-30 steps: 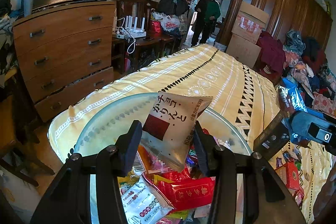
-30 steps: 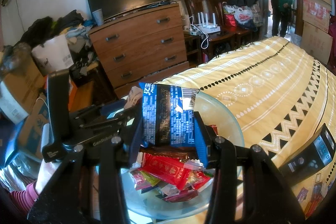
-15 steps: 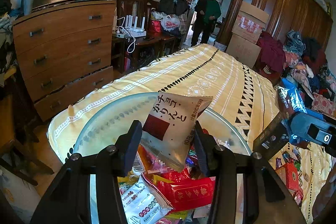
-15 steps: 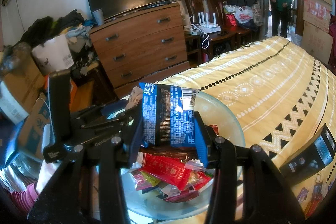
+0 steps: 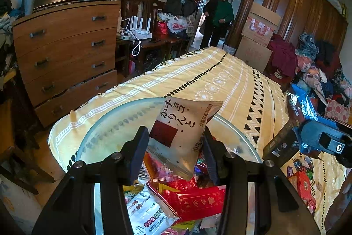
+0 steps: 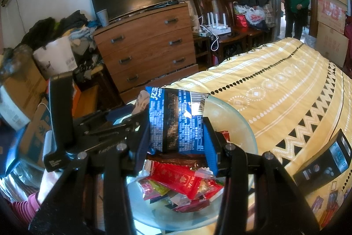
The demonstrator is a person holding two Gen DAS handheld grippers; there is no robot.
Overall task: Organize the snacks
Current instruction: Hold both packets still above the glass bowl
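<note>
nothing has shifted since the earlier frames: both packets hang where they were and my hands have kept still; only the person (image 5: 216, 17) in the far doorway has changed stance a little.

on the left, the left tongs (image 5: 173, 154) are closed to a narrow gap on the beige snack packet (image 5: 183, 136), pinching its lower half so it stands tilted above the glass bowl (image 5: 103, 136). the bowl sits on the yellow bed cover (image 5: 220, 83), with red and white wrappers (image 5: 198, 202) heaped at its near side. to do this step well, i'd judge i should lower the packet until it nearly touches the heap before easing the grip off, so it settles inside the rim and doesn't slide onto the bed.

on the right, the right tongs (image 6: 176, 140) are clamped at a moderate gap on the blue snack packet (image 6: 176, 122), both pads pressing its sides, and it hangs over the bowl's near half above the red wrappers (image 6: 180, 180). i'd drop them one at a time, since the two tongs are close together here. the black remote-like device (image 6: 325, 162) on the bed further right is well clear.
</note>
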